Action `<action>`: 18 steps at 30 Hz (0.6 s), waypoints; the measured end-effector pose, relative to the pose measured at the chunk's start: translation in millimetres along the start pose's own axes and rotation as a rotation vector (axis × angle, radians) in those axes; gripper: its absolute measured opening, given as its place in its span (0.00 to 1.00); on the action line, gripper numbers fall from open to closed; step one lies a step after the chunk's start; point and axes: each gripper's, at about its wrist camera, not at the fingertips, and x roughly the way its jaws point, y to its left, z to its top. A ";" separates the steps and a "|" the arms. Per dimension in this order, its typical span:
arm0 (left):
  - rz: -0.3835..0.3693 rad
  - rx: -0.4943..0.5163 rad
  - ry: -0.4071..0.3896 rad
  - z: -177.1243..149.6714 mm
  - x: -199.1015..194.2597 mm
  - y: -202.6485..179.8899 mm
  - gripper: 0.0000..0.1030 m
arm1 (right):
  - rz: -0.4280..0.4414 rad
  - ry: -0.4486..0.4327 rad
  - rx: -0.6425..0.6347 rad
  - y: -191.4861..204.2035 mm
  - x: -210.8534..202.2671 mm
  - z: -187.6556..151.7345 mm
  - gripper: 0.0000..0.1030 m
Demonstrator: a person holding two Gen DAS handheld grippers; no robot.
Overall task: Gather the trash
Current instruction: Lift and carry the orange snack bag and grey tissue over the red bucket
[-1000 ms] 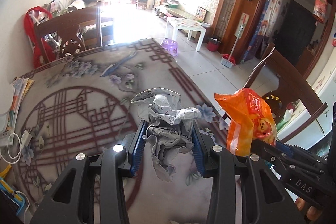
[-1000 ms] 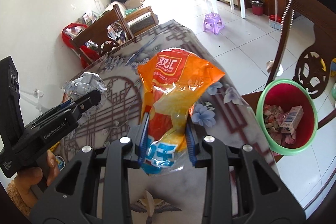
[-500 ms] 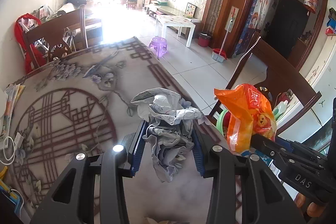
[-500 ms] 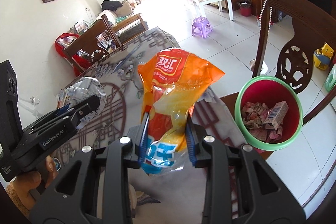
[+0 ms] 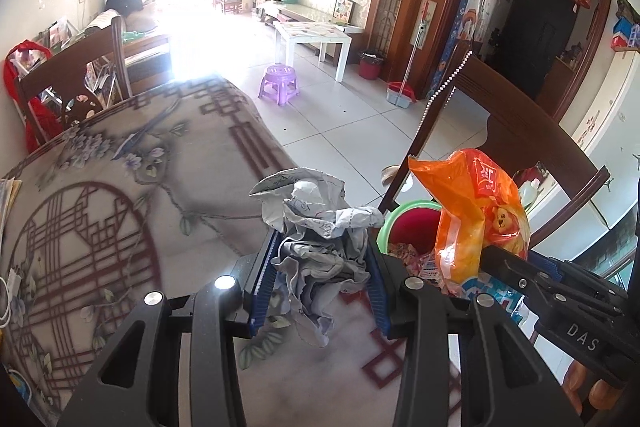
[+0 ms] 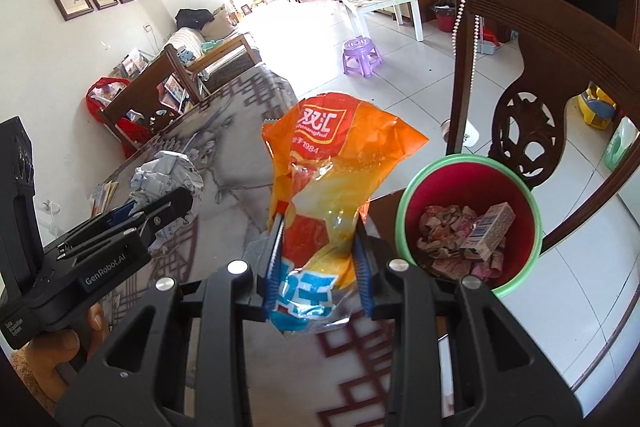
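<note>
My left gripper [image 5: 320, 267] is shut on a crumpled grey-white paper wad [image 5: 316, 227], held above the table's right edge. My right gripper [image 6: 318, 263] is shut on an orange plastic snack bag [image 6: 332, 163]. Both items show in the other view too: the bag [image 5: 476, 215] to the right of the wad, and the wad [image 6: 166, 173] to the left of the bag. A red bin with a green rim [image 6: 404, 199] sits on a chair seat just right of the bag and holds paper scraps and a small carton. It also shows partly in the left wrist view [image 5: 390, 221].
The table has a grey floral cloth [image 5: 100, 211]. A dark wooden chair [image 6: 532, 75] stands behind the bin, with a bead string on its post. Another chair [image 5: 80, 75] stands at the far side. Papers and a white cable lie at the table's left edge [image 5: 8, 287].
Both grippers have moved right toward the table edge with their loads. The bin has come closer and now shows in the left wrist view.
</note>
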 end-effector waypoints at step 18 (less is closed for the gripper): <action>-0.019 0.039 0.072 27.1 53.4 -73.0 0.37 | -0.061 0.029 0.049 -87.3 9.3 31.3 0.30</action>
